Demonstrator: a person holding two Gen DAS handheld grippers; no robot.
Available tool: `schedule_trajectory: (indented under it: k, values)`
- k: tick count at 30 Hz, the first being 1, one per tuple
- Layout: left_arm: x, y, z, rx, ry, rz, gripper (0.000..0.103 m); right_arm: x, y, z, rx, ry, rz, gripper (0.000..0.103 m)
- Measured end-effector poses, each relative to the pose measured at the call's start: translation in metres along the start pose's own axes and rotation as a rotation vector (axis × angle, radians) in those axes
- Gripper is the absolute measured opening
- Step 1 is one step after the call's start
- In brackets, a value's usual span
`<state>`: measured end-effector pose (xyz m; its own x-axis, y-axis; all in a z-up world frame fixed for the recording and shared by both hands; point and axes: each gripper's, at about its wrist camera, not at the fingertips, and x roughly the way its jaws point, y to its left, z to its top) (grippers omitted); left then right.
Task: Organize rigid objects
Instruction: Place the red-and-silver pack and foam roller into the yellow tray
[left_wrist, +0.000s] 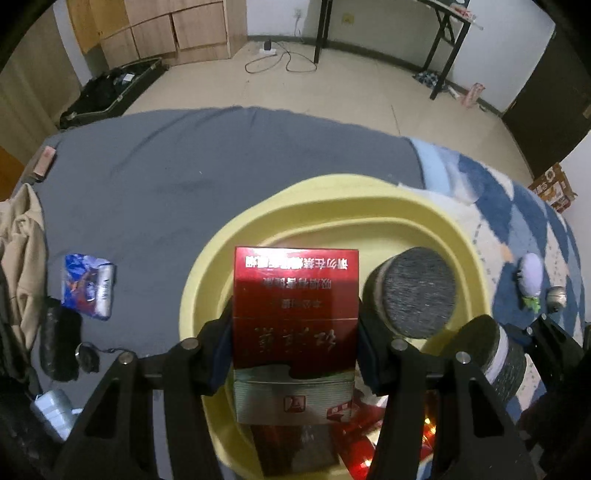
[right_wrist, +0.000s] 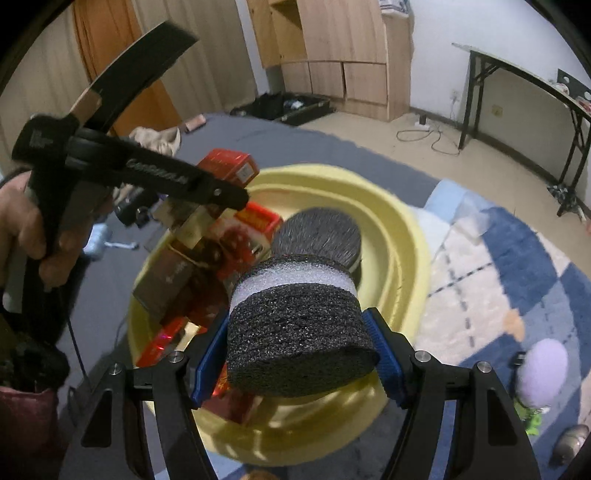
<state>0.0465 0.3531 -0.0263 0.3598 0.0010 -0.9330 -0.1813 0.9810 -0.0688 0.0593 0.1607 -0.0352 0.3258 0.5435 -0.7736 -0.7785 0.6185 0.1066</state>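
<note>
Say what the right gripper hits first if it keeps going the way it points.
Probably the yellow basin: the right gripper, shut on a foam roll, points down into it, towards another foam roll inside. Depth is unclear.

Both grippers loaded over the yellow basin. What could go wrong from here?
1. The left gripper pinches the red cigarette box only near its lower half; the box could pivot or slip and land outside the yellow basin.
2. The right gripper squeezes a soft foam roll; it may spring or roll on release, possibly over the rim.
3. The grippers work close together above the basin, already crowded with red boxes and another foam roll; they could collide.
</note>
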Motion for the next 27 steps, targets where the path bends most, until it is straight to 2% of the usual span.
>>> schedule_trajectory:
  k: [5,8,9,10,11,12,13,16,20,23,25,27]
  values:
    - [0.014,0.006,-0.007,-0.028,0.010,-0.031,0.057,0.019,0.006,0.005,-0.008,0.023,-0.006,0.070]
    - [0.017,0.008,-0.008,-0.032,0.008,-0.012,0.058,0.027,0.009,0.003,-0.010,0.033,-0.014,0.072]
    - [0.016,0.010,-0.008,-0.036,0.003,-0.010,0.066,0.027,0.010,0.003,-0.004,0.037,-0.012,0.073]
    - [0.013,0.010,-0.009,-0.039,-0.006,-0.015,0.073,0.027,0.012,0.000,0.006,0.038,-0.004,0.078]
    - [0.007,0.010,-0.009,-0.041,-0.025,-0.022,0.087,0.025,0.012,0.000,0.018,0.031,0.006,0.087]
    - [-0.001,0.009,-0.010,-0.044,-0.046,-0.021,0.094,0.021,0.009,0.000,0.030,0.013,0.014,0.092]
    - [-0.009,0.008,-0.009,-0.046,-0.065,-0.018,0.095,0.016,0.007,-0.001,0.039,-0.004,0.013,0.101]
    - [-0.039,-0.007,-0.002,-0.024,-0.136,-0.032,0.101,-0.012,-0.001,-0.003,0.076,-0.063,-0.014,0.103]
    - [-0.074,-0.068,0.011,0.095,-0.207,-0.116,0.103,-0.069,-0.046,-0.023,0.234,-0.183,-0.075,0.103]
    - [-0.078,-0.134,0.015,0.175,-0.202,-0.164,0.103,-0.119,-0.101,-0.059,0.359,-0.276,-0.224,0.103]
    - [-0.068,-0.170,0.015,0.195,-0.176,-0.180,0.103,-0.143,-0.141,-0.090,0.453,-0.268,-0.339,0.103]
    - [-0.050,-0.208,0.016,0.214,-0.144,-0.187,0.103,-0.156,-0.179,-0.122,0.557,-0.234,-0.405,0.103]
